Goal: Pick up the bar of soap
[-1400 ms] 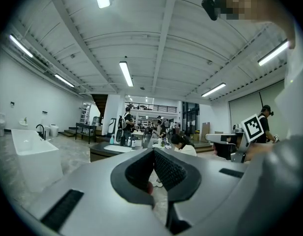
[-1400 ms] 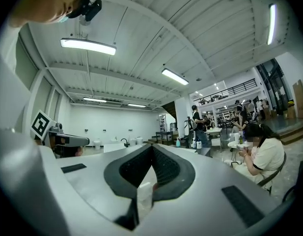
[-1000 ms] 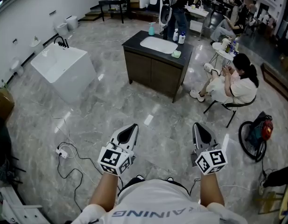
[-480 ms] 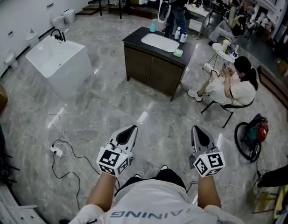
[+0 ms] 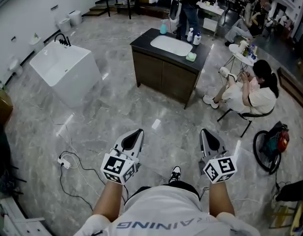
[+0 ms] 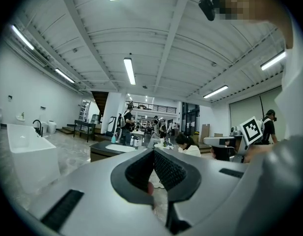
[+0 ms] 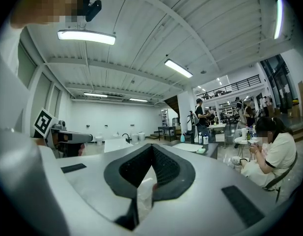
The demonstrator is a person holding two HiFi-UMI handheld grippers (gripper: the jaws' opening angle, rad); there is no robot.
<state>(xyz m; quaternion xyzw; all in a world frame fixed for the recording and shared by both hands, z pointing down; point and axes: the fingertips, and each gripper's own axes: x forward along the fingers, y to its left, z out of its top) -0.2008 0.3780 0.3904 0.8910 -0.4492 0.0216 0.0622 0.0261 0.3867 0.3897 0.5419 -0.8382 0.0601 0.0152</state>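
The bar of soap (image 5: 191, 56) is a small pale green block on the dark top of a vanity cabinet (image 5: 161, 75), right of its white sink (image 5: 169, 45), far ahead of me. It also shows as a green speck (image 7: 201, 150) in the right gripper view. My left gripper (image 5: 137, 133) and right gripper (image 5: 206, 133) are held side by side over the floor, pointing level toward the cabinet and well short of it. Both are shut, jaws meeting at the tips, with nothing between them.
Bottles (image 5: 193, 35) stand at the back of the vanity top. A white freestanding basin (image 5: 63, 69) is at the left. A person sits on a chair (image 5: 249, 92) to the right, another stands behind the vanity. A power strip with cable (image 5: 64, 162) lies on the floor at the left.
The view has shifted a little as I walk across the floor. My shoe now shows between the grippers. Both grippers stay shut and side by side.
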